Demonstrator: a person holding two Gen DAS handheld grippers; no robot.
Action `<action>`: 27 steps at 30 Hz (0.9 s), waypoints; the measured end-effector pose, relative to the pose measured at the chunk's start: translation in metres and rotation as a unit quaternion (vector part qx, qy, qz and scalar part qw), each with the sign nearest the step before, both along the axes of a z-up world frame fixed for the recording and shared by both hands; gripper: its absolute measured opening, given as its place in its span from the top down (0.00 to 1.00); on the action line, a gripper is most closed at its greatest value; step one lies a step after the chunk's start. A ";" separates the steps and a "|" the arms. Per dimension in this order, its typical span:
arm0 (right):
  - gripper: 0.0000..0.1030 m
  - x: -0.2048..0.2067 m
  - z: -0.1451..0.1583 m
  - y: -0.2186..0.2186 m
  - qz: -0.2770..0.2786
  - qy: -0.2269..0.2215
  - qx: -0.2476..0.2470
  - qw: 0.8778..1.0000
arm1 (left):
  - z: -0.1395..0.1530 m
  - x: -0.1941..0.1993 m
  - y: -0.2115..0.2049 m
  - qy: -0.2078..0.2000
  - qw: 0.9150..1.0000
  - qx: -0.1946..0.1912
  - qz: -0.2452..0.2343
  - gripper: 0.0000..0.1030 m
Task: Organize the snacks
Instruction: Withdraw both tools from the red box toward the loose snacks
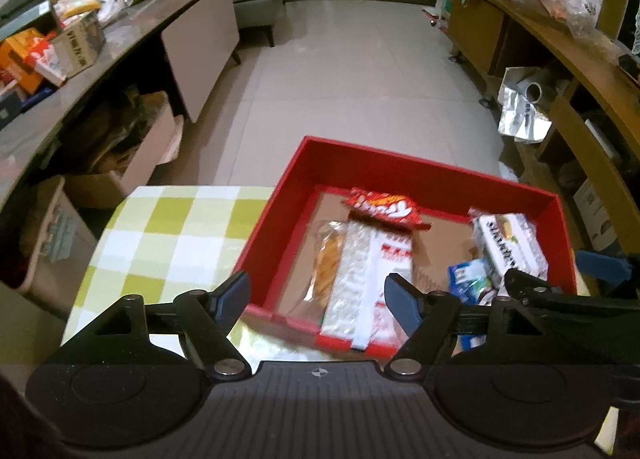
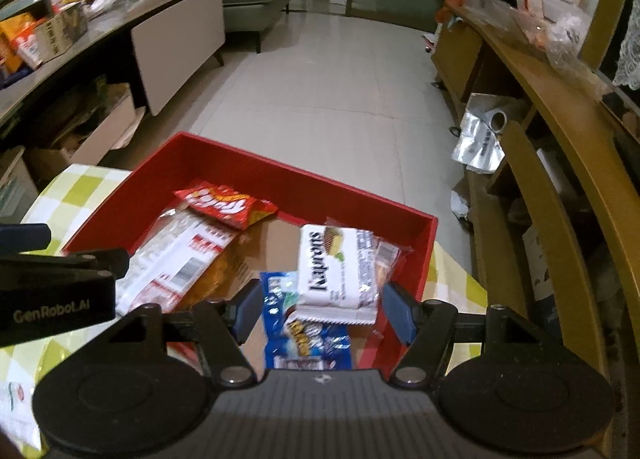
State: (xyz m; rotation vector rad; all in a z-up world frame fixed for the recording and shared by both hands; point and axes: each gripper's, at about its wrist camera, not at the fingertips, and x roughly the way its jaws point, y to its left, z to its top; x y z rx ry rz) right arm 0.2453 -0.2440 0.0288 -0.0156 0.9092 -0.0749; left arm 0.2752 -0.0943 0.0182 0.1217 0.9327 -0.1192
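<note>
Both grippers, left gripper (image 1: 318, 299) and right gripper (image 2: 324, 313), hover with jaws spread and empty over the red rectangular cardboard box (image 2: 280, 179) on the green-checked tablecloth (image 1: 176, 227), where foil-wrapped snack packets (image 2: 340, 267) lie gathered for tidying.

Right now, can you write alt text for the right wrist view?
Open tongs hover over a red box of snacks: a white wafer pack on a blue packet, a red bag behind.
</note>
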 end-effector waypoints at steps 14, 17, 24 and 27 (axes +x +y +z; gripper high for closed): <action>0.28 -0.043 0.008 0.055 0.073 0.003 -0.008 0.997 | 0.004 -0.050 0.050 0.002 1.000 0.024 0.005 0.20; 0.28 -0.049 0.007 0.064 0.083 0.007 -0.008 0.997 | 0.004 -0.057 0.060 0.004 1.000 0.026 0.007 0.20; 0.28 -0.063 0.004 0.081 0.106 0.014 -0.005 0.994 | 0.001 -0.076 0.084 0.013 0.999 0.032 0.009 0.20; 0.28 -0.067 0.000 0.090 0.117 0.021 -0.005 0.993 | -0.004 -0.083 0.095 0.022 0.999 0.035 0.010 0.20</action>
